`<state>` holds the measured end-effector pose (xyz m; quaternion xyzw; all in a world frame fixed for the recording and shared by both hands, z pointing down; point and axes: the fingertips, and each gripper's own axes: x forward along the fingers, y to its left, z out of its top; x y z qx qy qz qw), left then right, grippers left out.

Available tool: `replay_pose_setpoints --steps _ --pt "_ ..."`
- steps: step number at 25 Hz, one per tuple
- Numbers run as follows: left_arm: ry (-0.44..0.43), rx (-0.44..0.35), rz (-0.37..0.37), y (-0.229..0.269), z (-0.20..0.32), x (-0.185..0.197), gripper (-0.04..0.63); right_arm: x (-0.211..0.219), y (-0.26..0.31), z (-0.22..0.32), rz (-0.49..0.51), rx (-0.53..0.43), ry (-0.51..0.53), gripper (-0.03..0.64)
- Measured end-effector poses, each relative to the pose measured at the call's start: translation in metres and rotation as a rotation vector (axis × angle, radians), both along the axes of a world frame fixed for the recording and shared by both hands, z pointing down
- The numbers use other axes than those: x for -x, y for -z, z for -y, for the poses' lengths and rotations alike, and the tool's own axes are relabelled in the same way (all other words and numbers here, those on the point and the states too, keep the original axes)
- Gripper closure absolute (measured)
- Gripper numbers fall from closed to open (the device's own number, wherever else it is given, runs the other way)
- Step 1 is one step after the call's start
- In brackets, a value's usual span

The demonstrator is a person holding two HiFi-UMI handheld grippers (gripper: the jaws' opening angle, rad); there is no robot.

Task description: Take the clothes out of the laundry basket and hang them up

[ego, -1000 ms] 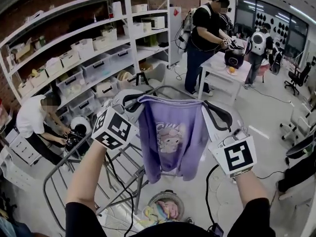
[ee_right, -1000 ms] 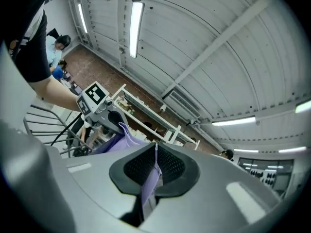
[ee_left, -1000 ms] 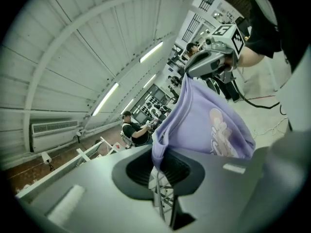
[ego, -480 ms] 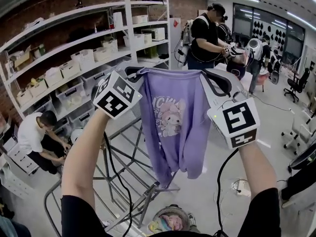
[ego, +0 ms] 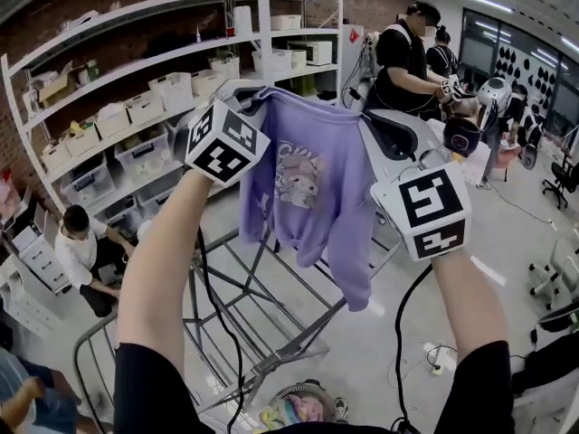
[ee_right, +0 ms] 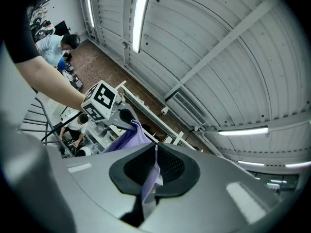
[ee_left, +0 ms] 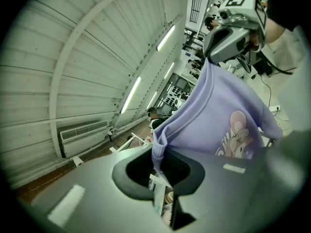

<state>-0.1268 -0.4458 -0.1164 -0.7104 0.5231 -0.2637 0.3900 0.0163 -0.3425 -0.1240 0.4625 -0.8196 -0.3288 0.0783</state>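
Observation:
A purple sweatshirt [ego: 312, 188] with a cartoon print hangs spread between my two grippers, held up high in front of the shelves. My left gripper [ego: 242, 98] is shut on its left shoulder edge [ee_left: 160, 142]. My right gripper [ego: 380, 123] is shut on the other shoulder, where a thin fold of purple cloth [ee_right: 151, 176] shows pinched between the pads. The grey drying rack [ego: 262, 315] stands below the shirt. The laundry basket [ego: 303, 405], with pale clothes in it, sits on the floor at the bottom edge.
White shelving [ego: 136, 107] with bins fills the back left. A person [ego: 86, 251] crouches by the shelves at left. Two people [ego: 407, 57] stand at a white table at the back right. A cable [ego: 398, 333] hangs from my right gripper.
Both grippers have risen and moved forward, carrying the sweatshirt up from above the rack to shelf height. The basket has slid toward the bottom of the head view.

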Motion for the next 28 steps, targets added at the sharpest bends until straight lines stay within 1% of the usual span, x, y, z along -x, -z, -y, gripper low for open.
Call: replay_pose_setpoints --steps 2,6,11,15,19,23,28 --pt "0.006 0.017 0.003 -0.023 0.008 0.004 0.565 0.004 -0.025 0.008 0.0 0.037 0.017 0.6" --pt "0.013 0.07 0.037 -0.078 0.018 0.014 0.565 0.016 -0.074 0.016 -0.001 0.111 0.047 0.6" --pt "0.012 0.122 0.055 -0.131 0.01 0.032 0.565 0.032 -0.12 0.011 0.027 0.189 0.088 0.6" --pt "0.022 0.174 0.056 -0.176 0.002 0.047 0.565 0.043 -0.159 0.008 0.027 0.258 0.101 0.6" --pt "0.028 0.238 0.04 -0.215 -0.004 0.055 0.565 0.05 -0.193 0.007 0.045 0.343 0.096 0.6" --pt "0.031 0.274 0.045 -0.248 -0.013 0.062 0.565 0.067 -0.228 -0.019 0.062 0.423 0.148 0.6" --pt "0.006 0.309 0.065 -0.281 -0.038 0.076 0.565 0.098 -0.269 -0.068 0.083 0.532 0.27 0.6"
